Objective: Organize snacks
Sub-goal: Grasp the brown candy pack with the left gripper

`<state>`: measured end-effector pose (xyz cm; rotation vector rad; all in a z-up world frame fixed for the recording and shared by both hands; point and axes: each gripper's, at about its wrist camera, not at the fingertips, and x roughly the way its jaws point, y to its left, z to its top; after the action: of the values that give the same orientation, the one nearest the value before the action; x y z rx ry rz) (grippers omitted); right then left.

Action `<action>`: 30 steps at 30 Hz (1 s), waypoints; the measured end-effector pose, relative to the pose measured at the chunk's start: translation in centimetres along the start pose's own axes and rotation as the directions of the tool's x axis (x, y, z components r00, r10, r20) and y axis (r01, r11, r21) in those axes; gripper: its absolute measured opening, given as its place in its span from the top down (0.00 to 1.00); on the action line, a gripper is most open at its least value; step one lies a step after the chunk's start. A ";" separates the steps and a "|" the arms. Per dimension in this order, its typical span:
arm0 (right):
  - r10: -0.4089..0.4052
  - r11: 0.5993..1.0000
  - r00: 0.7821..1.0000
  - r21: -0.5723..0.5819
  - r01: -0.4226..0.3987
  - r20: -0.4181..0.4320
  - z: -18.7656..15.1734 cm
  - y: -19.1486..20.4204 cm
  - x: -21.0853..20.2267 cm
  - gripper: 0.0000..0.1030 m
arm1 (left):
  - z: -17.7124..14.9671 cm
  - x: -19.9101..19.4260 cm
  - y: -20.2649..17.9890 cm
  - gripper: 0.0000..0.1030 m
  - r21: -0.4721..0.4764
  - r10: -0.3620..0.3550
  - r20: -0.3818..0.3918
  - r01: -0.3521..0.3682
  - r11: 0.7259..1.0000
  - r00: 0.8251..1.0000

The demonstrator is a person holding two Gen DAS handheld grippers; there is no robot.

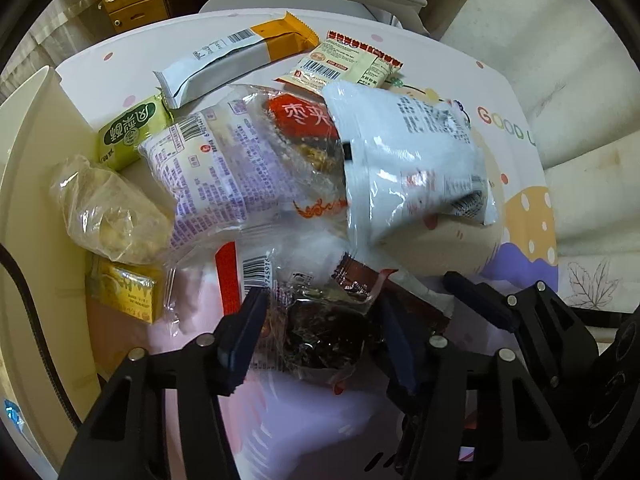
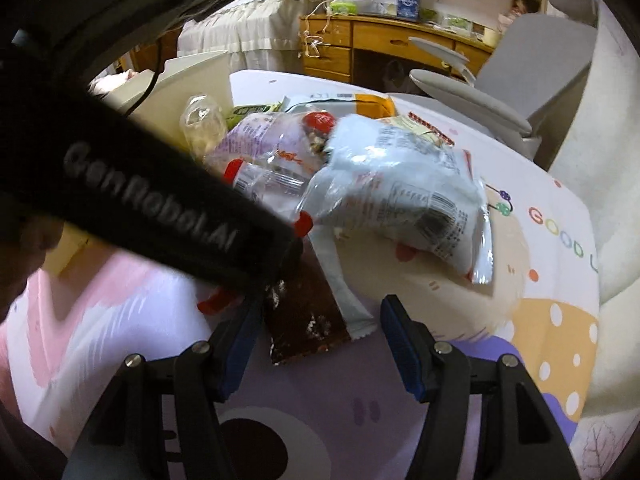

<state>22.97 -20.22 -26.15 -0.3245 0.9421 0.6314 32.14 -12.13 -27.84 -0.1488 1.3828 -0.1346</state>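
Since the dark cake packet (image 1: 320,336) lies nearest me below the white bag (image 1: 412,168), between my left gripper (image 1: 320,332)'s spread fingers, I judge it light, crinkly, crushable; right gripper (image 2: 320,344) also spread.

Wrapped snacks (image 1: 304,168) heaped on table

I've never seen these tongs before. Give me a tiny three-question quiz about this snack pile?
1. True or false: the left tongs straddle a clear packet of dark snack.
2. Which is nearest the right tongs? A) brown wrapper B) green packet C) orange-ended bar
3. Fill in: the big white bag lies ___ the pile.

Key: 1 true; 2 A; 3 on top of.
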 end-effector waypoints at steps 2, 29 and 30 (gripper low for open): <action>0.004 1.000 1.000 0.003 -0.004 -0.001 0.0 -0.1 0.0 0.41 | -0.1 -0.1 0.0 0.49 0.004 0.003 0.002 -0.003 1.000 1.000; -0.088 0.990 0.990 0.098 0.099 -0.110 -1.2 0.8 -3.1 0.54 | -4.8 -5.2 1.5 0.58 -0.041 0.039 0.003 -0.039 0.998 0.999; -0.091 0.989 0.990 0.105 0.102 -0.108 -1.2 0.9 -3.5 0.54 | -4.9 -5.8 1.6 0.58 -0.038 0.038 0.010 -0.038 0.999 0.999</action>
<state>20.14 -21.36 -23.93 -0.3043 1.0494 0.4750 26.30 -9.67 -23.44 -0.1544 1.3776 -0.0762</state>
